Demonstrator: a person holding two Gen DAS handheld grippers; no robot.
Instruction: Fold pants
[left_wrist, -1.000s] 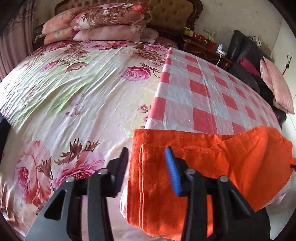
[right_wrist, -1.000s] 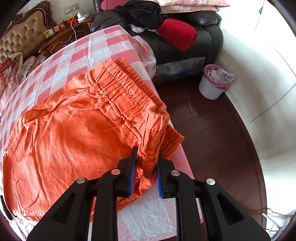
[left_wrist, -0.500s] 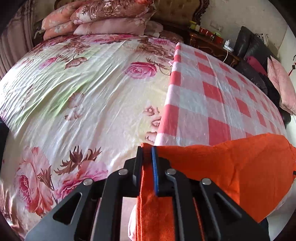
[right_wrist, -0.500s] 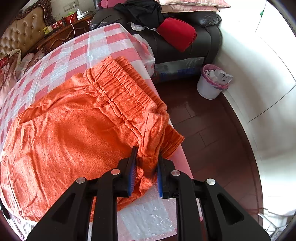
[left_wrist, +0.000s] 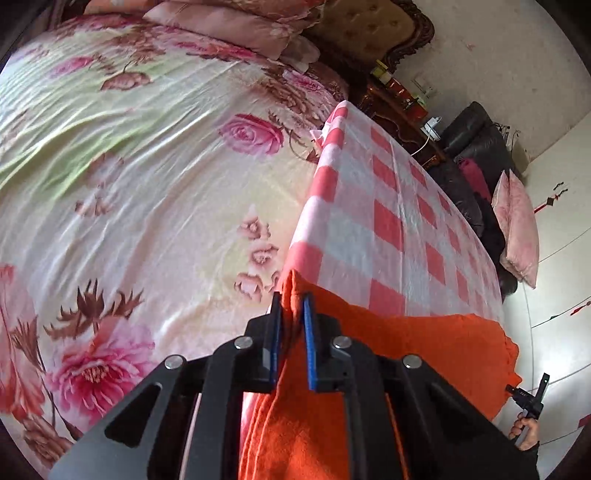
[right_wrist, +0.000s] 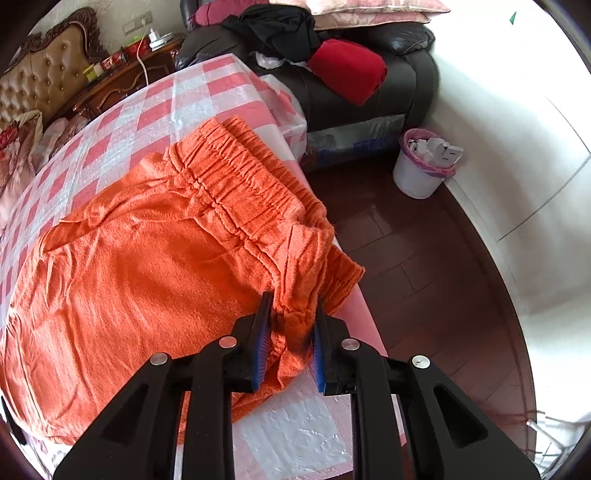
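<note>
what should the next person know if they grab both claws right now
Left claw: jaws closing on the hem corner of the orange pants, cloth between the pads.
Right claw: shut on the bunched waistband corner at the bed's edge.
Pants lie spread flat on the checked cloth, waistband toward the sofa.
Done: both near corners taken.
Left: no fold made yet; probably lift and carry this edge across to the far one.

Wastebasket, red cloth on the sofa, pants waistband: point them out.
Wastebasket (right_wrist: 417, 177), right wrist view, white side wall.
Red cloth (right_wrist: 349, 70), right wrist view, top middle.
Waistband (right_wrist: 236, 177), right wrist view, gathered elastic middle.
</note>
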